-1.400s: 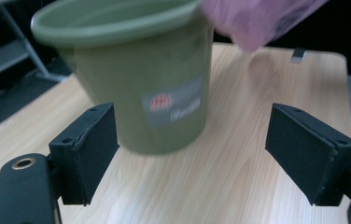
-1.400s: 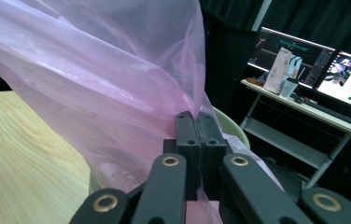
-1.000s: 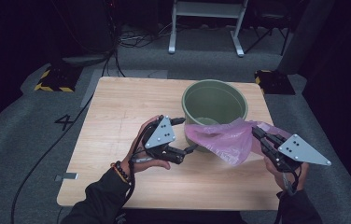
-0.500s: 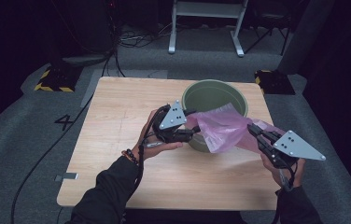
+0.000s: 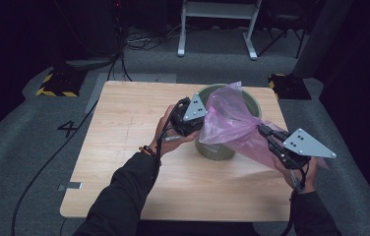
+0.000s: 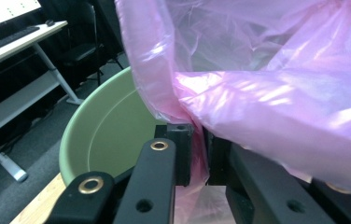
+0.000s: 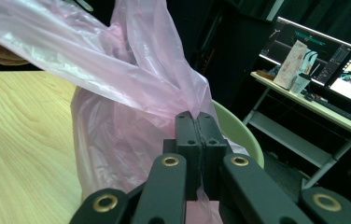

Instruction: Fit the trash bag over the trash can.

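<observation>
A thin pink plastic bag [image 5: 232, 118] hangs stretched between my two grippers over an olive-green bucket [image 5: 216, 148] that stands right of the table's middle. My left gripper [image 5: 201, 123] is at the bucket's left rim. Its jaws have just been closing and now pinch the pink bag's [image 6: 267, 107] edge, seen close in the left gripper view [image 6: 200, 156] above the green bucket's inside [image 6: 103, 135]. My right gripper [image 5: 263, 130] is to the right of the bucket, shut on another fold of the pink bag [image 7: 131, 93], as the right gripper view [image 7: 200, 122] shows.
The wooden table [image 5: 124, 128] has bare room on its left half and in front of the bucket. A white desk frame [image 5: 217, 19] and cables lie on the grey floor behind. Yellow-black bases [image 5: 55, 83] stand at the table's far corners.
My left gripper moved right and away to the bucket's rim and closed on the bag's edge. The bag rose from the table and now stands over the bucket. The right gripper barely shifted.
</observation>
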### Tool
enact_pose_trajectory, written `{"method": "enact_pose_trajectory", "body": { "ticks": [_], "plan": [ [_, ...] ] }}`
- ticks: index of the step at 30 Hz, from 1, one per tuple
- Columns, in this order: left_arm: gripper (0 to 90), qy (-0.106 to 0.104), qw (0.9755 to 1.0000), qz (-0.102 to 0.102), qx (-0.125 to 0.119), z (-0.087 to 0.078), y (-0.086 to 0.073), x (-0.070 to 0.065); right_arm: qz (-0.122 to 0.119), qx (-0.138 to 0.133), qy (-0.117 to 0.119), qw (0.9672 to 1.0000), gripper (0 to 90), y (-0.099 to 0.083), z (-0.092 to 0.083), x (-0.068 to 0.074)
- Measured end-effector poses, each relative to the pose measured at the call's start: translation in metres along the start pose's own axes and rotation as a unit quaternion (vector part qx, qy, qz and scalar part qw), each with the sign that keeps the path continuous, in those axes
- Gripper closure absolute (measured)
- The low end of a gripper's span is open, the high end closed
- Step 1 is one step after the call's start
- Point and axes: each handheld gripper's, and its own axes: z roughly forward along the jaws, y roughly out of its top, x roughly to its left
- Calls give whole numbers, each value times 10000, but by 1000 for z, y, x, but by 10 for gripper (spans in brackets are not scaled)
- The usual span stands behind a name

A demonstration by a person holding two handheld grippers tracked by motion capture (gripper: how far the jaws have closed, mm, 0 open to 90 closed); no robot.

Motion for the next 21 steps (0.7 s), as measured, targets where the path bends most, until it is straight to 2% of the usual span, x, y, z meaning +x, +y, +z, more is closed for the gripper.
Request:
{"method": "enact_pose_trajectory", "body": {
  "ticks": [10, 15, 19, 21],
  "plan": [
    [844, 96, 9991, -187, 380, 27, 11, 17, -144, 347, -67, 9993, 900, 15, 18, -13],
    [808, 159, 9970, -270, 713, 40, 11, 25, -318, 767, -36, 9965, 900, 21, 36, -17],
    [701, 221, 9955, -362, 852, 46, 7, 31, -451, 1112, 27, 9928, 900, 23, 50, -17],
    [568, 370, 9942, -497, 881, 47, 5, 35, -455, 1278, 91, 9907, 900, 22, 57, -17]
  ]
}}
